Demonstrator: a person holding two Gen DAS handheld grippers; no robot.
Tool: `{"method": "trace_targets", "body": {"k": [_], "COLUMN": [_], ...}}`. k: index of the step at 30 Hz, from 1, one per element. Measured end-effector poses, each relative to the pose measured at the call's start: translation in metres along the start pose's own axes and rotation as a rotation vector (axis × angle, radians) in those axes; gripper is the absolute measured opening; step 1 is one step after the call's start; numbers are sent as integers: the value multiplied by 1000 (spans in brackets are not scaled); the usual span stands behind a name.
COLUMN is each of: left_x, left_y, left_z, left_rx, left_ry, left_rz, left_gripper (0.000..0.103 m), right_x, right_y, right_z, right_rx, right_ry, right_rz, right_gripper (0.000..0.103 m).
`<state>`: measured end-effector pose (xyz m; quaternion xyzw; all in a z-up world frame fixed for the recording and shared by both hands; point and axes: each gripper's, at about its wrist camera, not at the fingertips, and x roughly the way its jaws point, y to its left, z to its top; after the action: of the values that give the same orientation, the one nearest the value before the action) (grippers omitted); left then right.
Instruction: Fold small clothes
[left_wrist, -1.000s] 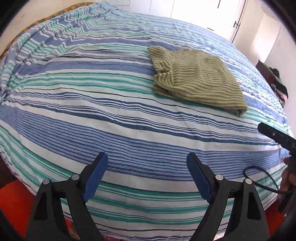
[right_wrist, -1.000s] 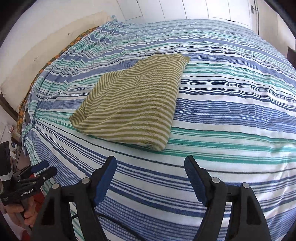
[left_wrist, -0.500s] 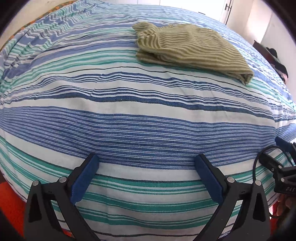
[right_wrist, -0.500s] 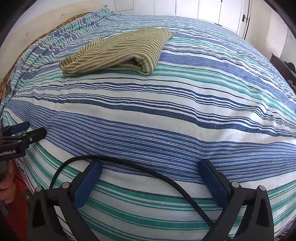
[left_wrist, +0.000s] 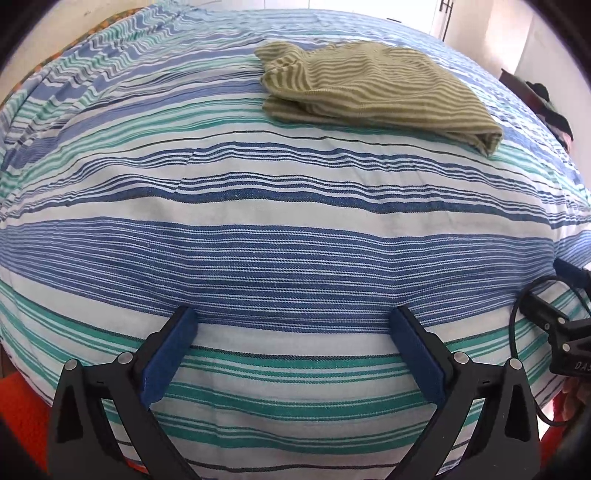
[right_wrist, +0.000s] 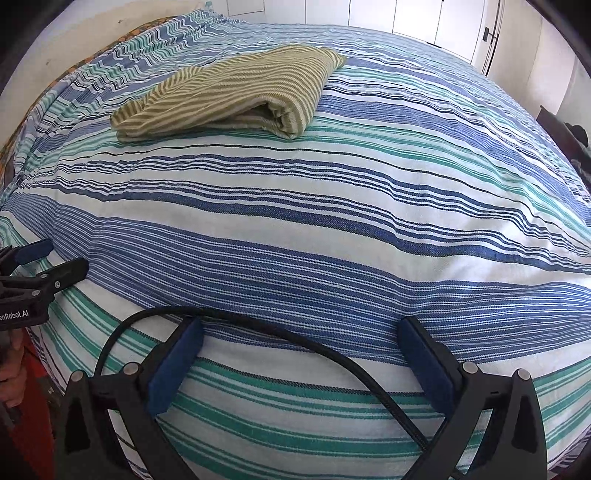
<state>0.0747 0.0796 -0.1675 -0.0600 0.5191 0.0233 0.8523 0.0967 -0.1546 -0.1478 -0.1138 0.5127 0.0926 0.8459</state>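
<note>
Shirt (left_wrist: 373, 86) folded, lying on bed (left_wrist: 258, 258), far side from both tools. Long axis crosswise. Left gripper (left_wrist: 295, 332) and right gripper (right_wrist: 301, 343) both spread, empty, at near bed edge; neither clearly nearer.

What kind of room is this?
Most likely a bedroom: a big bed with a striped bedspread, a folded green striped top lying on it, and white closet doors behind.
</note>
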Motion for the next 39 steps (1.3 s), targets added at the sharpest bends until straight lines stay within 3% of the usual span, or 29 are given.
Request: {"method": "trace_targets", "body": {"k": [23,29,32,35,39], "left_x": [2,-19,-38,-39,10], "left_y": [-6,4,18,29,40], "left_z": [6,18,47,99,179], "left_rx": [17,-31,-93,-124,-146], "left_ry": [38,64,13,-26,58], "left_rz": [18,-64,-185,-263,-311], "left_gripper": [102,101,101,101,101], "right_x": [0,-7,-18,-30,-25], "right_y": [0,-1,-11,-32,-59], "right_z": [-4,-2,8,34,107], "right_rx": [3,27,75,176,257], "right_ry": [-20,4,22,-33,-108], "right_rz": [0,12,74,214,376], "right_gripper": [103,103,103,103,103]}}
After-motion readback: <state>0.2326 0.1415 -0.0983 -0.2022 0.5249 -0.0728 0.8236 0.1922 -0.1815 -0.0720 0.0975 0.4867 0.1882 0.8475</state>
